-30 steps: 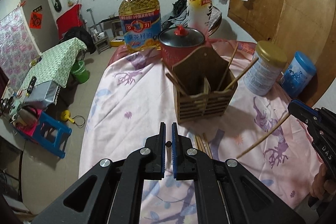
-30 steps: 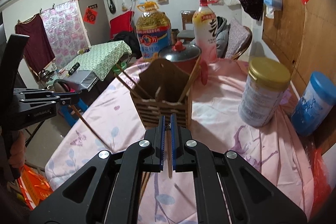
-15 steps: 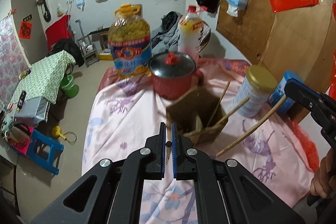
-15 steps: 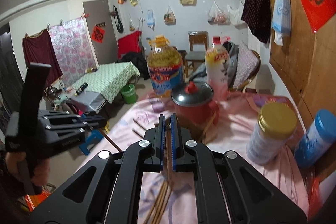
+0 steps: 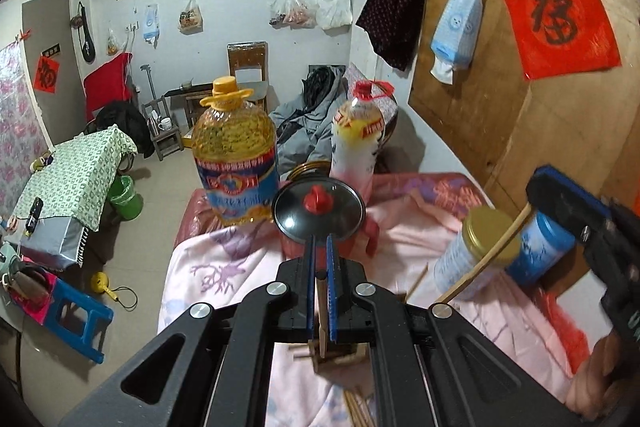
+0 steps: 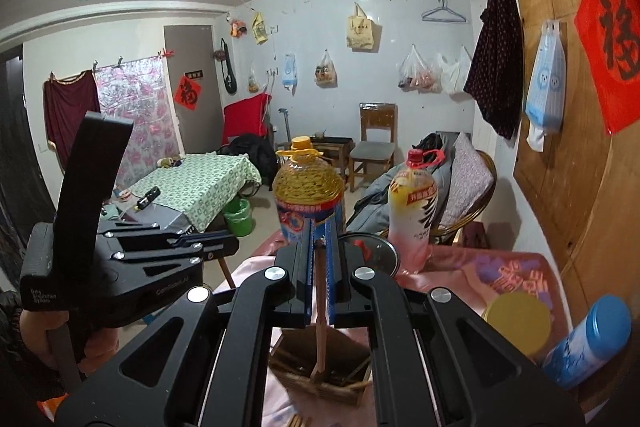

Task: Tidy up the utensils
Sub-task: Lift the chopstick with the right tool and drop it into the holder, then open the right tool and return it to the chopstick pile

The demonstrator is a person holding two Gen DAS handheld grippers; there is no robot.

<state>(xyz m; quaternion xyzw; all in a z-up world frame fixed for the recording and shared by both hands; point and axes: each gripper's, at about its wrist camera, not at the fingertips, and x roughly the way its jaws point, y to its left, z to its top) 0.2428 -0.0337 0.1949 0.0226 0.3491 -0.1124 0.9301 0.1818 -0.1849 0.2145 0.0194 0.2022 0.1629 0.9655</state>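
While a second ago the wooden holder (image 5: 332, 357) stood ahead in the left wrist view, it is now seen low beneath the left tool (image 5: 319, 291), which is clamped on a chopstick (image 5: 321, 311). In the right wrist view, the right tool (image 6: 319, 267) is likewise raised, a second chopstick (image 6: 320, 327) gripped above the holder, so insertion is judged next.

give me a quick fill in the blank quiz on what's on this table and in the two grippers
1. Each gripper is shut on a single ____.
2. The knob on the pot lid is ____.
3. The wooden holder lies directly ____ the right gripper.
4. The can beside the blue canister has a ____ lid.

Missing words: chopstick; red; below; gold
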